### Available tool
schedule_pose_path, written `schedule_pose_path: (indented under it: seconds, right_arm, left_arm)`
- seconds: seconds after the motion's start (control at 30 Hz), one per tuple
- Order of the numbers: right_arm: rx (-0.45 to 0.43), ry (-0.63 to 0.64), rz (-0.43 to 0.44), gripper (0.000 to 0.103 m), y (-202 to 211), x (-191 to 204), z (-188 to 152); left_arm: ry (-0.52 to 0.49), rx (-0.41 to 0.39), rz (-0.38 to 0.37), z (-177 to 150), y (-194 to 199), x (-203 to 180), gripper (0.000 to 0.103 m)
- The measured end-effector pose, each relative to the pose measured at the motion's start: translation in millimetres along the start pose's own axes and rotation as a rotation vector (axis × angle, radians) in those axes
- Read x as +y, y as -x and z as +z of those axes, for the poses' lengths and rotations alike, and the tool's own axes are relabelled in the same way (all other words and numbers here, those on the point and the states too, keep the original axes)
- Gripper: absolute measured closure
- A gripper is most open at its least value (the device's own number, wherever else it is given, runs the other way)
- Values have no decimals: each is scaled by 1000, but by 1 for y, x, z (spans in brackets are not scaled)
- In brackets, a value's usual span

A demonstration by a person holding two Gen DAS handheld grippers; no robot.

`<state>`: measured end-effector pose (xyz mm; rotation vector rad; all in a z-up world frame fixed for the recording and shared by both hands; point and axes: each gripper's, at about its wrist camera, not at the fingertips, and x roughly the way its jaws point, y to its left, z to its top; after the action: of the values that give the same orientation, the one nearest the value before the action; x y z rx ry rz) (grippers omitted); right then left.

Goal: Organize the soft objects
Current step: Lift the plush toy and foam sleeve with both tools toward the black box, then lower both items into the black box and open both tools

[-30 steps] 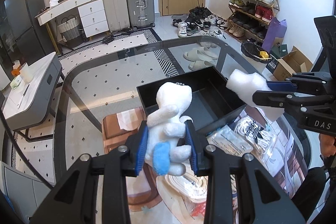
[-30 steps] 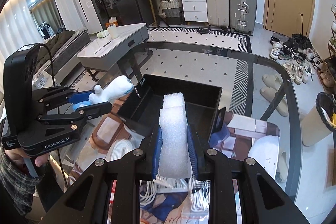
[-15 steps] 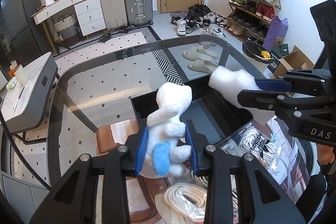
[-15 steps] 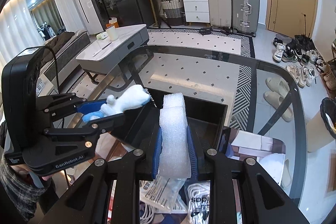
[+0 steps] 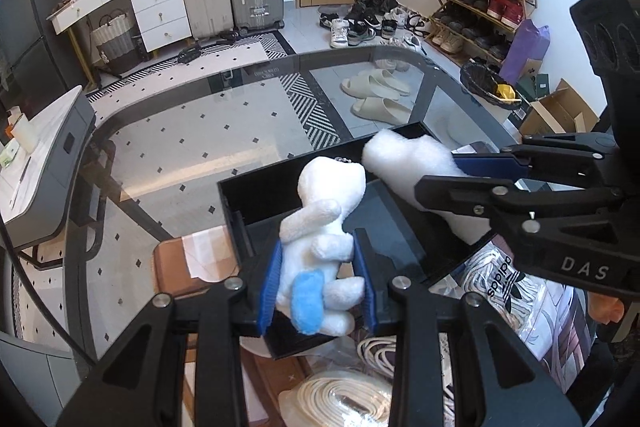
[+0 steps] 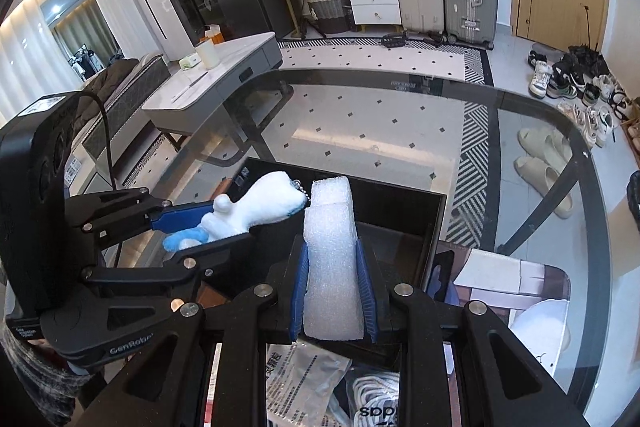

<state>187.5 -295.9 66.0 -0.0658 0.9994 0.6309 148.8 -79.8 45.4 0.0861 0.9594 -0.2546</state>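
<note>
Both jaws pinching: left gripper [image 5: 318,277] squeezing white plush toy [image 5: 320,227] at its belly, right gripper [image 6: 332,291] clamping foam block [image 6: 330,247], above black box [image 6: 432,223]. Likely light, squashy; best gripped mid-body.

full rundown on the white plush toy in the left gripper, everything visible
The white plush toy is a small fuzzy stuffed figure with a rounded head, stubby limbs and a light blue patch low on its body. A short metal ball chain hangs from its head. The left gripper clamps its torso between blue pads; head and one arm stick out beyond the fingertips. It hangs over the near edge of the open black rectangular box, head close to the white foam block; contact unclear.
</note>
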Motion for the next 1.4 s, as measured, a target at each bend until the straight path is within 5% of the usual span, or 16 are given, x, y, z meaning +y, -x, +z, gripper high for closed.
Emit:
schedule_pose_path:
  seconds: [0.7, 0.93, 1.17, 1.23, 1.4]
  right_arm:
    - [103, 2, -9, 79, -38, -8, -7]
    - [94, 9, -14, 76, -32, -7, -10]
    - [54, 13, -14, 47, -17, -5, -9]
    - [37, 19, -14, 36, -10, -3, -9]
    - [2, 18, -20, 20, 9, 0, -10]
  left_arm:
    - [32, 119, -42, -7, -35, -2, 69]
    - [15, 118, -35, -7, -31, -6, 53]
    - [-3, 111, -35, -5, -21, -7, 35]
    - [-25, 89, -11, -5, -12, -10, 17]
    - [-35, 74, -8, -4, 3, -10, 11]
